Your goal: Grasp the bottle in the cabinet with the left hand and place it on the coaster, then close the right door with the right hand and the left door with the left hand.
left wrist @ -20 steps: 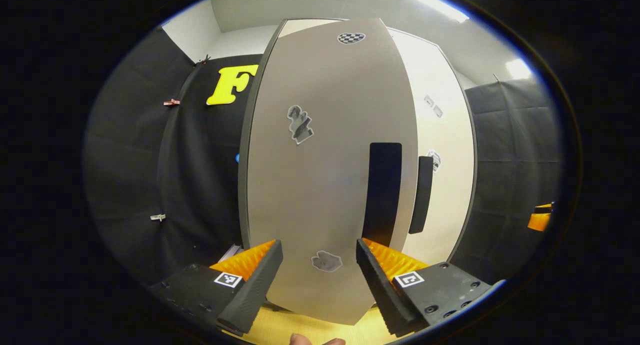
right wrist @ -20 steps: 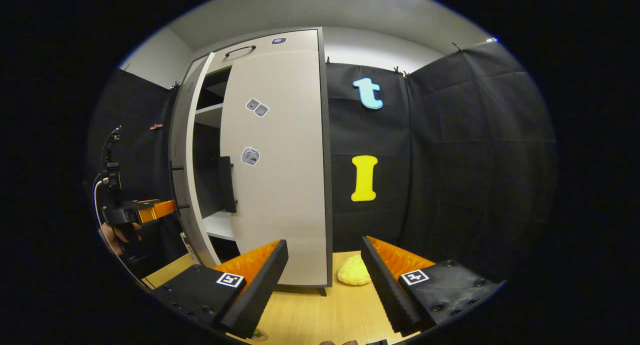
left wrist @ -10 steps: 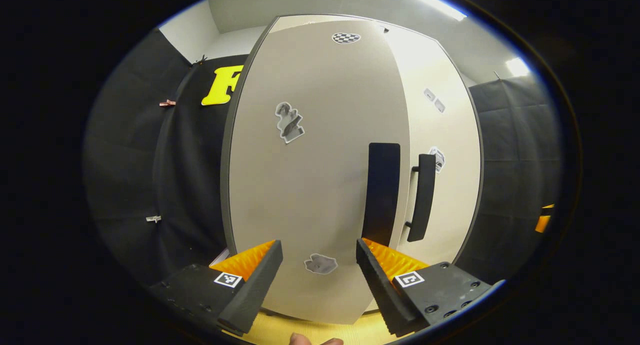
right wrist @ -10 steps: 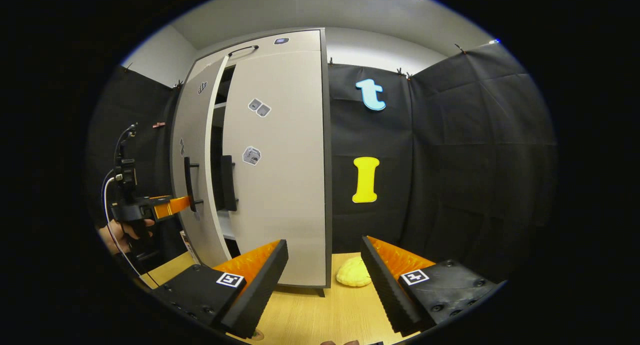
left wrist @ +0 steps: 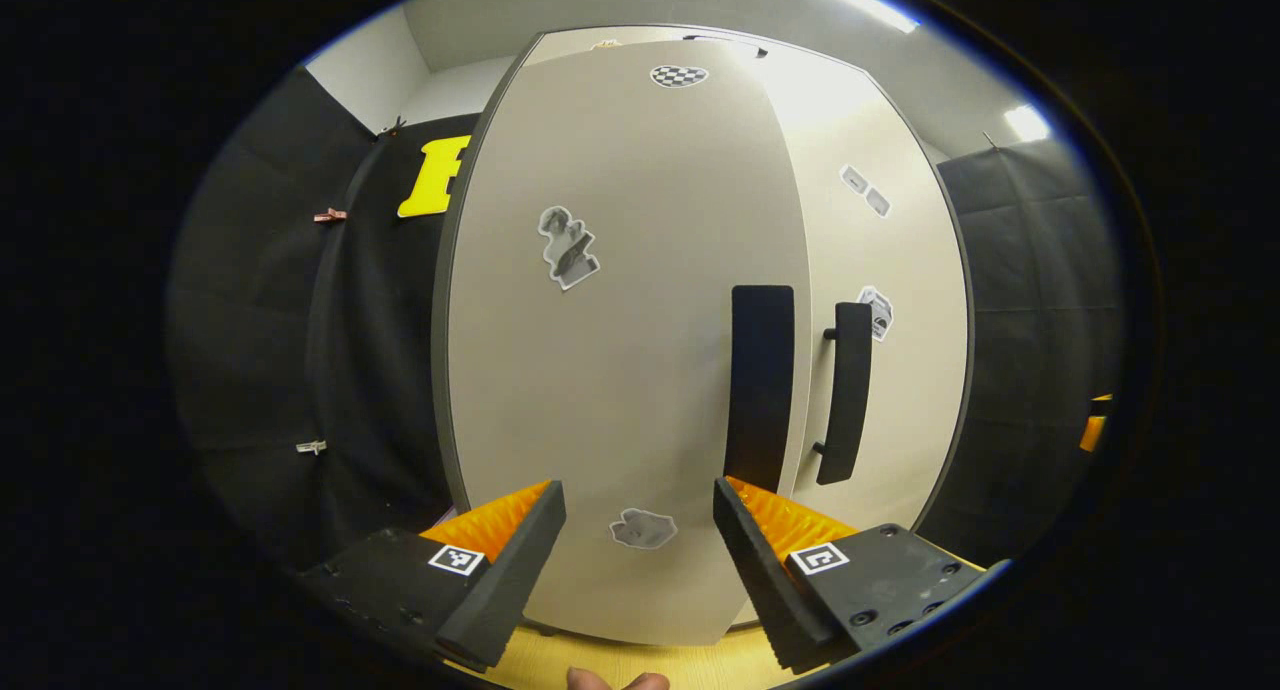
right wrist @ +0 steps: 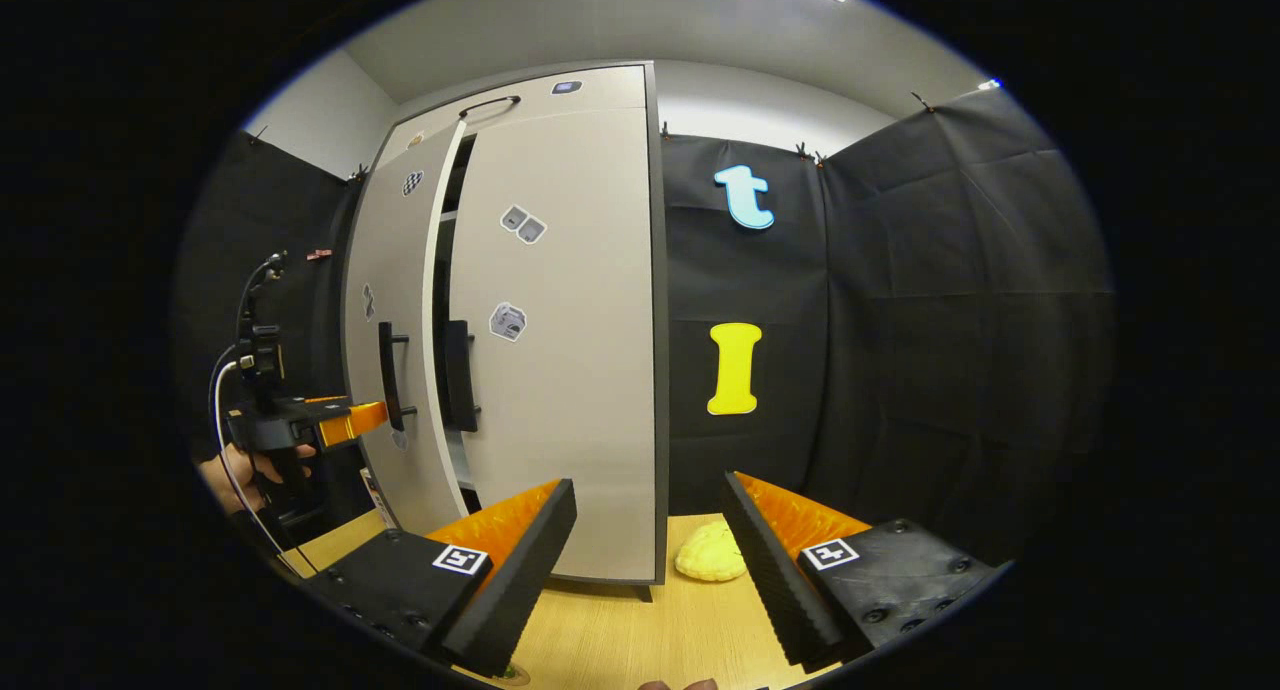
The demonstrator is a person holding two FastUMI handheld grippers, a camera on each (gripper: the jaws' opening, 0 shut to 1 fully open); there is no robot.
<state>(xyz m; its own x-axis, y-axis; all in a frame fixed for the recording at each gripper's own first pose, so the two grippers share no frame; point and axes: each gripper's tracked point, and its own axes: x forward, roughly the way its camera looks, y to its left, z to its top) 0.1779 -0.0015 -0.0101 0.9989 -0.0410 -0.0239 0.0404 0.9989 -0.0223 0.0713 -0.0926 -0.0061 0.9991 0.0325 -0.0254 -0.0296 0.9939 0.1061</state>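
1. The tall pale-grey two-door cabinet [right wrist: 560, 320] stands on a light wooden desk [right wrist: 640, 630] against the black cloth wall of the booth.
2. The cabinet's right door [right wrist: 570, 370] lies flat against the cabinet front and looks shut, which suggests that step of the task is done.
3. The left door [left wrist: 620, 350] is almost shut. In the right gripper view a narrow dark gap shows between the two doors, wider toward the top.
4. The left gripper [left wrist: 640, 530] faces the outer face of the left door from very near, its two fingers spread apart and holding nothing. It appears placed there to push the panel rather than grip it; whether the fingertips touch the door cannot be told.
5. The left door's black vertical bar handle [left wrist: 762, 385] sits just above the left gripper's right finger, with the right door's matching black handle [left wrist: 845, 390] just beside it.
6. The right gripper [right wrist: 650, 560] hangs open and empty over the desk in front of the cabinet's right corner, apart from the door, probably because its part is finished.
7. A small yellow lumpy object [right wrist: 712, 552] lies on the desk near the cabinet's right foot.
8. The bottle and coaster cannot be placed from these views.
9. Judged from the scene, only the last push on the left door is left.
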